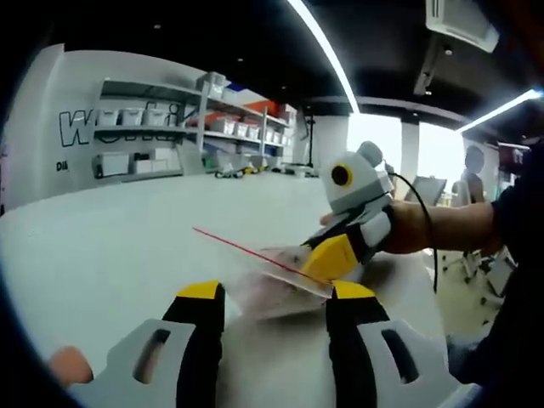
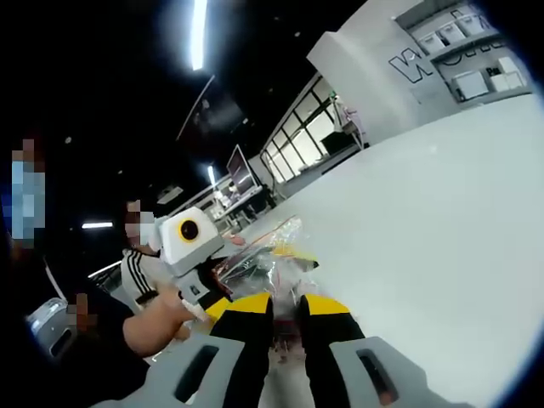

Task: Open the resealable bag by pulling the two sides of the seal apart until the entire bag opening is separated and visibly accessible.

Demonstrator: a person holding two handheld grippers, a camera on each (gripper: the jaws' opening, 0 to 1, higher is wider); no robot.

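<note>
A: Where is the resealable bag (image 1: 276,285)?

B: Just above the white desk (image 1: 127,246), held between the two tools. It is clear, crinkly film with a thin red strip (image 1: 234,246) along its top edge; something pale sits inside, too blurred to name.

A: And the fingers?

B: In the left gripper view, the left gripper (image 1: 276,302) stands wide, its yellow-tipped black fingers either side of the bag's lower edge; whether they touch it I cannot tell. The right gripper (image 1: 336,255) comes in from the right with its fingers narrow, pinching the film. In the right gripper view its fingers (image 2: 246,327) sit almost together with the film (image 2: 268,263) bunched just above the tips.

A: What could go wrong?

B: I judge the film slippery and thin. With one firm pinch, a pull could drag the whole bag instead of parting the seal. A grip below the strip could stretch or tear the film, and a sudden pop could spill the contents.
</note>
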